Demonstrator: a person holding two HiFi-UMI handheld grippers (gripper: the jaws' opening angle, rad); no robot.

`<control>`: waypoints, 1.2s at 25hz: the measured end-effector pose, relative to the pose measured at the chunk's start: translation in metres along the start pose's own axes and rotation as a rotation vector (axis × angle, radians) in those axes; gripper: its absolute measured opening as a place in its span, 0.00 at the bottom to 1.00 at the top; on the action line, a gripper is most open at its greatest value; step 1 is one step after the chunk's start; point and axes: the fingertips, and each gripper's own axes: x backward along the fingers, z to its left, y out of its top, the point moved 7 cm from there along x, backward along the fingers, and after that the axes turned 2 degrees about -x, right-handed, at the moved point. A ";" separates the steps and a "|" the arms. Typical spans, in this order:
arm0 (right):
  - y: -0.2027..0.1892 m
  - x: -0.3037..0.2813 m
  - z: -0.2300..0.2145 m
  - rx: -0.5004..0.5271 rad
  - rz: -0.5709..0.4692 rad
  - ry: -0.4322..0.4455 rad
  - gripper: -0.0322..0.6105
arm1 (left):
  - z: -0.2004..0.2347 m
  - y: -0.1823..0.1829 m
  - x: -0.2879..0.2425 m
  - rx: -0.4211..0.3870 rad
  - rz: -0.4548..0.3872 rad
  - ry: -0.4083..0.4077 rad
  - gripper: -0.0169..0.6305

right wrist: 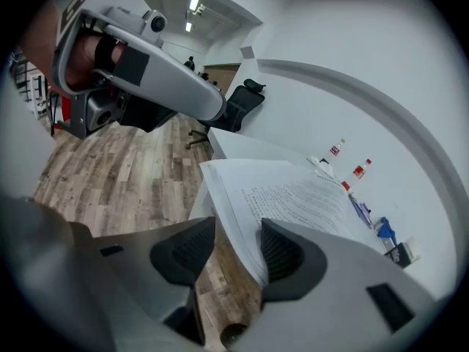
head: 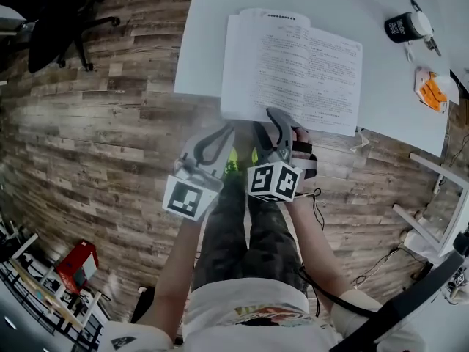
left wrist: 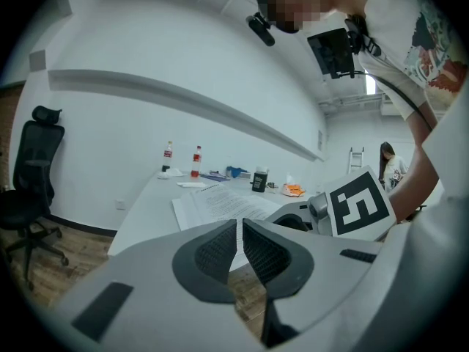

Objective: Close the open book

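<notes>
An open book (head: 293, 68) lies flat on a white table (head: 212, 20), printed pages up, pushed close to the table's near edge, with a thick stack of pages on its left half. The right gripper (head: 282, 127) is at that same near edge of the table. Its jaws stand wide apart with the book's nearest corner of pages between them. The paper sits just beside one ridged pad and clear of the other, so nothing is gripped. The left gripper (head: 216, 141) hangs just off the table's near edge, over the floor. Its jaws are drawn together to a thin slit and there is nothing between them. A black mug (head: 401, 26) stands toward the table's far right corner, and an orange-and-white item (head: 431, 90) lies along the table's right side. Two small bottles (left wrist: 196, 161) stand at the table's far end. Below the table's near edge are the person's legs (head: 249, 226) in camouflage trousers, on a wood-plank floor (head: 88, 145). A black office chair (head: 55, 20) stands well off the table's left side.
</notes>
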 end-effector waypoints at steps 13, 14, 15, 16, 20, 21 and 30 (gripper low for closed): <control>0.011 -0.001 -0.009 -0.064 -0.012 -0.033 0.18 | 0.006 0.002 0.012 0.006 0.001 -0.016 0.05; 0.012 0.001 -0.010 -0.078 -0.018 -0.030 0.17 | 0.007 0.004 0.013 0.000 -0.001 -0.017 0.05; 0.013 0.003 -0.011 -0.099 -0.026 -0.028 0.16 | 0.007 0.006 0.014 -0.003 -0.004 -0.019 0.05; 0.015 0.006 -0.013 -0.128 -0.037 -0.027 0.15 | 0.008 0.009 0.014 -0.004 -0.007 -0.021 0.05; 0.022 0.016 -0.021 -0.250 -0.080 -0.020 0.13 | 0.009 0.023 0.017 -0.015 -0.018 -0.027 0.05; 0.024 0.019 -0.023 -0.260 -0.084 -0.021 0.13 | 0.009 0.027 0.018 -0.020 -0.022 -0.029 0.05; 0.034 0.055 -0.045 -0.374 -0.085 -0.017 0.11 | 0.003 0.067 0.029 -0.043 -0.033 -0.049 0.05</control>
